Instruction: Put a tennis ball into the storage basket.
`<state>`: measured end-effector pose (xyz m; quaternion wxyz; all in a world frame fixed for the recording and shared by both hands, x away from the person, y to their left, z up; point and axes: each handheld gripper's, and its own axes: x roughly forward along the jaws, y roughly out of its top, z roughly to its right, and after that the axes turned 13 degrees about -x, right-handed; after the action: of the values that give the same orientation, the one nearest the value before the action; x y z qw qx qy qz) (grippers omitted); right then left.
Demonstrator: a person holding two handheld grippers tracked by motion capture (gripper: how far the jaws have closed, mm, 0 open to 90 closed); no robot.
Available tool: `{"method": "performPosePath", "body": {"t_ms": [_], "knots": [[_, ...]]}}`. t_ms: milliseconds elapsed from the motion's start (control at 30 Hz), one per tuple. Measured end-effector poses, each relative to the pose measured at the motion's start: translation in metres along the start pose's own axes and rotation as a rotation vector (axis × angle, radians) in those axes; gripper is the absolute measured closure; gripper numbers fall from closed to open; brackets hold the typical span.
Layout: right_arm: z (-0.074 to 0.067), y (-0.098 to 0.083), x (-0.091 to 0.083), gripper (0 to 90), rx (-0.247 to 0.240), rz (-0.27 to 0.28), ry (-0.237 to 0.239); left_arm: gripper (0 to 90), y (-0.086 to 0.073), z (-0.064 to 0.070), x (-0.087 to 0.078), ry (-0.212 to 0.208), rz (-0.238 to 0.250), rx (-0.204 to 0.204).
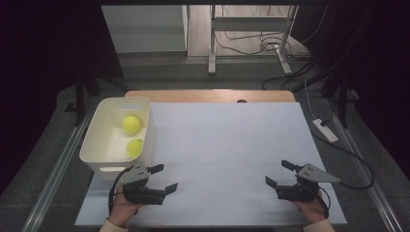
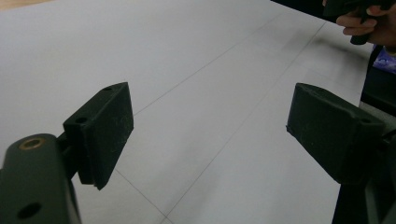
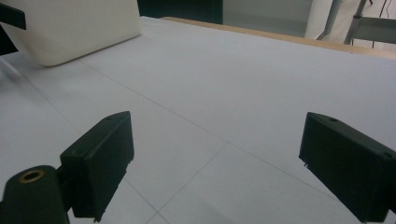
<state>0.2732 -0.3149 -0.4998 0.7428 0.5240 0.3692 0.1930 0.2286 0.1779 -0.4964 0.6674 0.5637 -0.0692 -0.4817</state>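
At the desk's near edge, both grippers sit low over the white sheet (image 1: 227, 145) that covers most of the top. Left gripper (image 1: 164, 179) near the near-left corner, fingers (image 2: 100, 133) spread apart, nothing between them, bare sheet beneath. Right gripper (image 1: 280, 174) near the near-right corner, fingers (image 3: 98, 163) likewise wide apart and empty. The two point inward toward each other, well apart, with open sheet between.

Nearest thing to the left gripper: a cream plastic bin (image 1: 94, 145) at the left edge of the desk, just beyond that gripper. Rounded corners, tapered walls, a handle slot in the near wall. Inside lie two yellow-green tennis balls: one (image 1: 131, 124) toward the far side, the other (image 1: 135, 147) nearer, against the right wall. The two are close; whether they touch I cannot tell.

A strip of wooden desk top (image 1: 208, 95) shows past the sheet's far edge. Off the desk, on the floor: a white power strip (image 1: 325, 130) to the right, loose cables (image 1: 270, 46) and a metal frame's legs (image 1: 212, 43) behind. Nothing stands between either gripper and the bin.
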Motion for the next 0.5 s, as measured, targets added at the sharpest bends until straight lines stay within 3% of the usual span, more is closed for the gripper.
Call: {"method": "performPosePath", "body": {"t_ms": [200,500], "knots": [[-0.0005,-0.0004,-0.0008,10.3,0.002,-0.002,0.005,15.5,-0.0026,-0.0054,0.0008,0.008,0.008,-0.022],[-0.0009,-0.0004,-0.0012,10.3,0.003,0.001,0.004,15.5,-0.0020,-0.0057,0.0010,0.009,0.011,-0.022]]}}
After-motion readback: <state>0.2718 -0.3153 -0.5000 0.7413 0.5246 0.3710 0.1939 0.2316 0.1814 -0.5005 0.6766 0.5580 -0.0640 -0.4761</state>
